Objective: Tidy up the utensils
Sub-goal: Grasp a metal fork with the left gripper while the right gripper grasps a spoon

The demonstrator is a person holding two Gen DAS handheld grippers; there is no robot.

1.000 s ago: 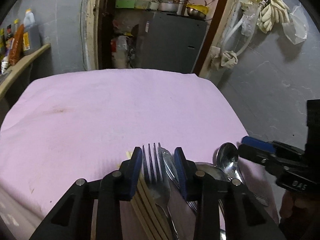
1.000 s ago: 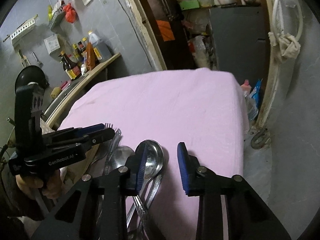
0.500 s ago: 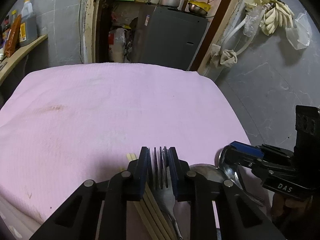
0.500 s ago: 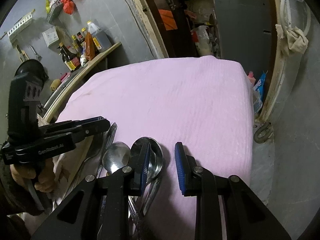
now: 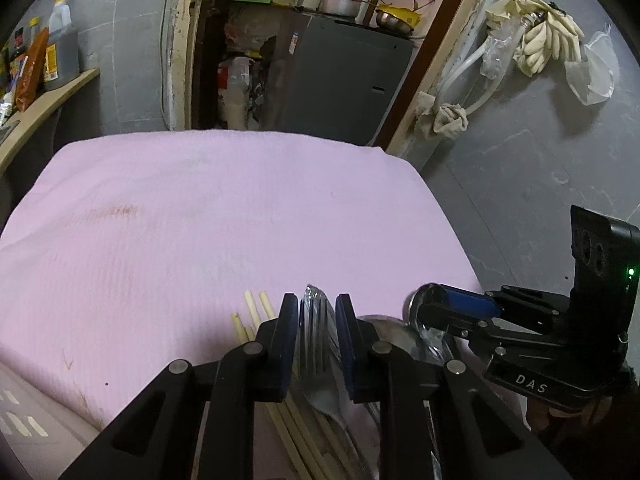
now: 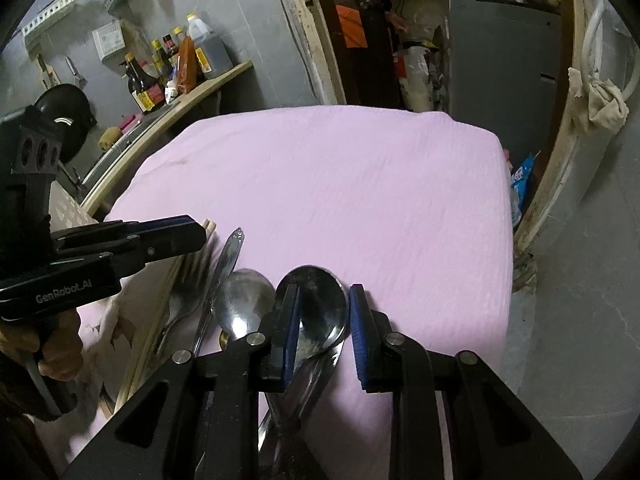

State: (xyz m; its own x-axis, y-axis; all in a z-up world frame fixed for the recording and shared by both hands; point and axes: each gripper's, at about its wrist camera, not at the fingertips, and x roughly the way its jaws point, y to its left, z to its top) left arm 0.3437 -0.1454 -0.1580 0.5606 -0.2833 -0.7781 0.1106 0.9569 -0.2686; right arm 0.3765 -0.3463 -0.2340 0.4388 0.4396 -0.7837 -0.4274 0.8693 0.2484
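Note:
On the pink cloth (image 5: 224, 216) my left gripper (image 5: 318, 312) is shut on a steel fork (image 5: 316, 344), which stands tipped on edge between the blue pads. Pale chopsticks (image 5: 256, 312) lie just left of it. My right gripper (image 6: 322, 292) straddles a large spoon (image 6: 320, 316) and its jaws are closing. The left pad overlaps the bowl; a sliver of cloth shows beside the right pad. A second spoon (image 6: 240, 300) and a knife (image 6: 226, 264) lie to the left. The left gripper (image 6: 192, 236) and the right gripper (image 5: 436, 308) each show in the other's view.
The cloth (image 6: 360, 184) ends close on the right, with grey floor (image 6: 580, 320) below. A wooden shelf with sauce bottles (image 6: 188, 64) runs along the left wall. A grey cabinet (image 5: 340, 80) stands in the doorway behind. A hand (image 6: 52, 356) holds the left gripper's handle.
The left jaws closed onto the fork, and the fork has tipped from flat onto its edge. The right jaws have narrowed slightly around the large spoon.

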